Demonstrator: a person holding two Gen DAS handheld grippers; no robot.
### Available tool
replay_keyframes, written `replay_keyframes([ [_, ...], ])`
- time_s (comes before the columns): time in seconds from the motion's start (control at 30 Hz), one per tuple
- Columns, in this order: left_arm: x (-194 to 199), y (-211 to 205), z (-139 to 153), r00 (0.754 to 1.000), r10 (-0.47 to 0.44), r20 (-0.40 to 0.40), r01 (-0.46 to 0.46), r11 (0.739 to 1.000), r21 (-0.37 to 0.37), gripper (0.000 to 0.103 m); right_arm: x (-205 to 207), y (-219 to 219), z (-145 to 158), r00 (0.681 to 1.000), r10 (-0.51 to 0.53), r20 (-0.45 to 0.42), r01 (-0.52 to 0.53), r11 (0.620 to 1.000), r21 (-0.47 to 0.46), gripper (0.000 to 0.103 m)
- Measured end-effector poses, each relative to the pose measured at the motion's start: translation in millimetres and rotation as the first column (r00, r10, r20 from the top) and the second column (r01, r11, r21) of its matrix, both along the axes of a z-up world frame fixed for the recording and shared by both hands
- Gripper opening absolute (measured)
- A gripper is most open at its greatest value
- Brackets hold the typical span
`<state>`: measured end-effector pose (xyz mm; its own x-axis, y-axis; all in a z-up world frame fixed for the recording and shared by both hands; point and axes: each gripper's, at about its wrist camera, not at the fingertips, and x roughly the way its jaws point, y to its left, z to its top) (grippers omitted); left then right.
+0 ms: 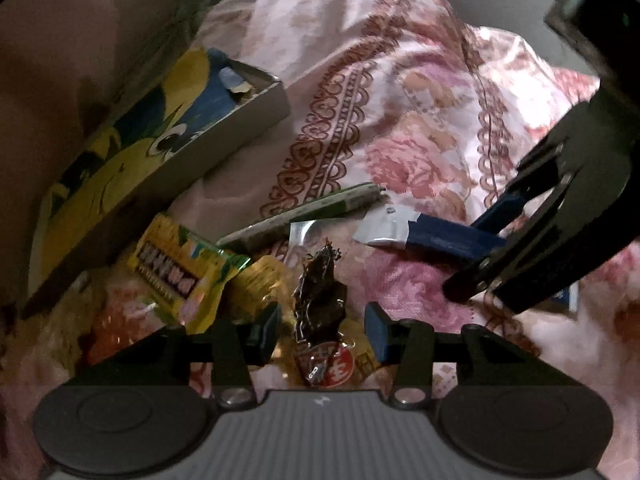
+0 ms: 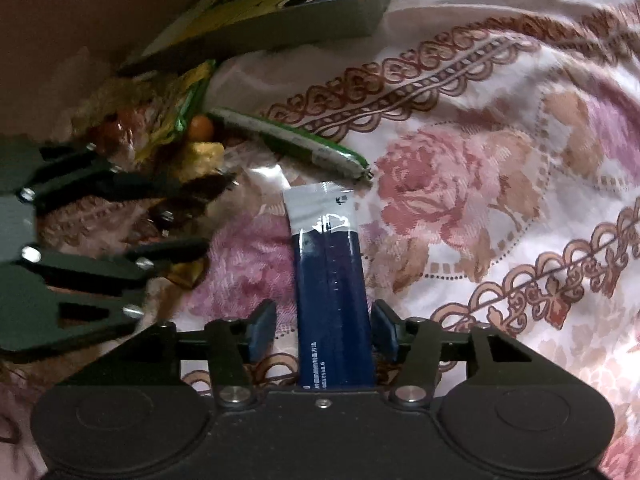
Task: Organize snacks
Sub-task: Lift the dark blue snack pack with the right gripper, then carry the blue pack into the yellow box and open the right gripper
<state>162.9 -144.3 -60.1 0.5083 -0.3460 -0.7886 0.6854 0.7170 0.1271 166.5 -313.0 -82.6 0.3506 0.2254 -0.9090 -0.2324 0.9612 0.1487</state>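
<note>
In the left wrist view my left gripper (image 1: 321, 330) is open around a dark brown snack packet (image 1: 320, 300) with a red label, and a gap shows on each side of it. It lies in a pile with a yellow-green packet (image 1: 180, 272) and an orange-wrapped snack (image 1: 116, 320). My right gripper (image 2: 324, 322) is open over a dark blue sachet (image 2: 332, 300) with a silver end. The sachet lies flat between its fingers, and the left pad is clear of it. From the left wrist view the right gripper (image 1: 480, 248) reaches in over that blue sachet (image 1: 436, 240).
A shallow box (image 1: 160, 152) with a yellow and blue cartoon print leans at the left, also seen as the box (image 2: 280, 4) at the top. A green stick snack (image 1: 304, 212) lies between pile and sachet. Everything rests on a pink floral bedspread (image 2: 500, 160). The left gripper (image 2: 204, 216) sits at the left.
</note>
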Motion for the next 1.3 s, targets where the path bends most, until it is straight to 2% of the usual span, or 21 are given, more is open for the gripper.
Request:
replay_keyframes([
  [0.07, -3, 4, 2, 1.0, 0.016, 0.003, -0.016, 1.0, -0.021, 0.049, 0, 6, -2, 1.0, -0.004, 0.013, 0.004, 0.999, -0.035, 0.051],
  [0.13, -5, 7, 3, 1.0, 0.026, 0.005, -0.026, 0.999, -0.032, 0.049, 1, 11, -1, 0.999, -0.02, 0.029, 0.022, 0.998, -0.066, 0.038],
  [0.2, -7, 10, 5, 0.999, 0.038, 0.005, -0.038, 0.998, -0.041, 0.049, 2, 10, 1, 0.998, -0.046, 0.032, 0.048, 0.997, -0.065, 0.036],
  [0.4, -17, 22, 24, 0.996, 0.077, 0.036, -0.074, 0.993, -0.09, 0.049, -2, 14, 12, 0.995, -0.078, 0.06, 0.083, 0.994, -0.07, 0.032],
  [0.73, -14, 44, 67, 0.981, 0.174, 0.09, -0.157, 0.973, -0.171, 0.049, -16, 26, 47, 0.975, -0.112, 0.191, 0.113, 0.994, 0.006, 0.031],
  [1.0, 32, 69, 90, 0.963, 0.257, 0.078, -0.228, 0.936, -0.268, 0.049, -4, 34, 78, 0.946, -0.126, 0.299, 0.115, 0.992, 0.053, 0.031],
  [1.13, 69, 85, 96, 0.95, 0.302, 0.079, -0.266, 0.915, -0.303, 0.049, 29, 43, 105, 0.931, -0.123, 0.345, 0.107, 0.992, 0.065, 0.031],
  [1.3, 128, 104, 98, 0.925, 0.371, 0.082, -0.324, 0.883, -0.341, 0.049, 92, 64, 132, 0.909, -0.108, 0.402, 0.087, 0.994, 0.068, 0.031],
])
